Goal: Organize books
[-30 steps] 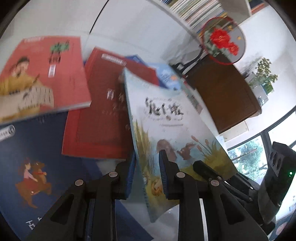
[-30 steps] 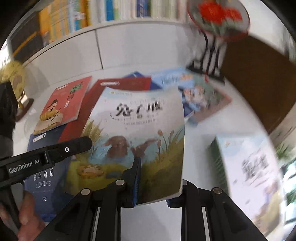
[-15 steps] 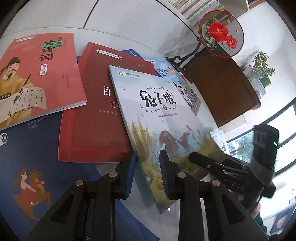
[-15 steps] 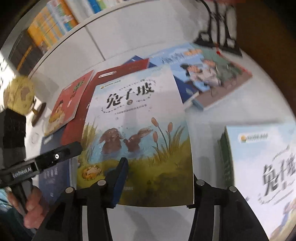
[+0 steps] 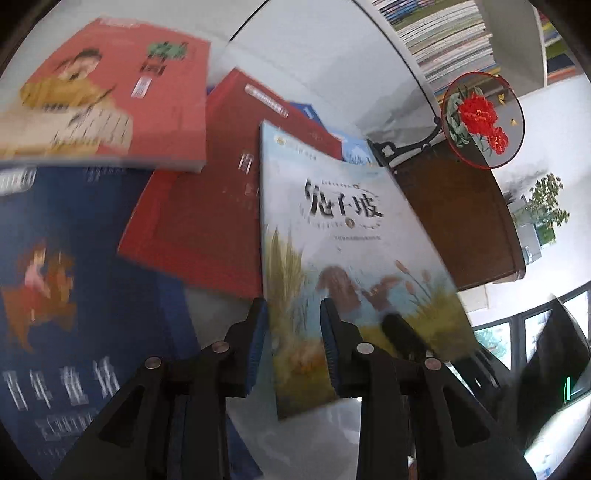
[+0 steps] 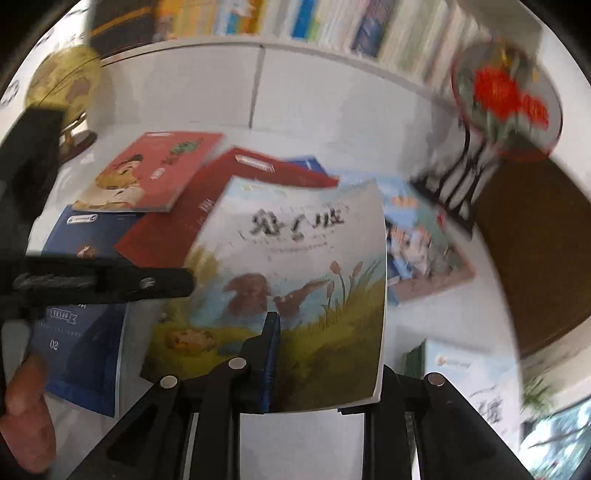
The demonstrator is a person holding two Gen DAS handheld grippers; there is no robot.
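A pale blue picture book with two brown rabbits on its cover [image 5: 351,236] is lifted off the white table and tilted. My left gripper [image 5: 293,332] is shut on the book's lower left edge. My right gripper [image 6: 317,354] is shut on the same book [image 6: 295,273] at its bottom edge; only its left finger [image 6: 267,354] shows, the other is behind the cover. The left gripper also shows in the right wrist view [image 6: 110,282] at the book's left edge.
On the table lie a dark red book [image 5: 207,221], a salmon book [image 5: 110,99], a navy book [image 5: 66,295] and a blue picture book [image 6: 421,251]. A stack of matching books [image 6: 469,380] lies right. A round fan ornament [image 5: 480,118], a brown cabinet [image 5: 465,221], a globe [image 6: 62,81] and bookshelves [image 6: 332,26] stand behind.
The rabbit book was lying flat half a second ago with my right gripper open around it; now my right gripper has shut on it and both grippers hold it raised.
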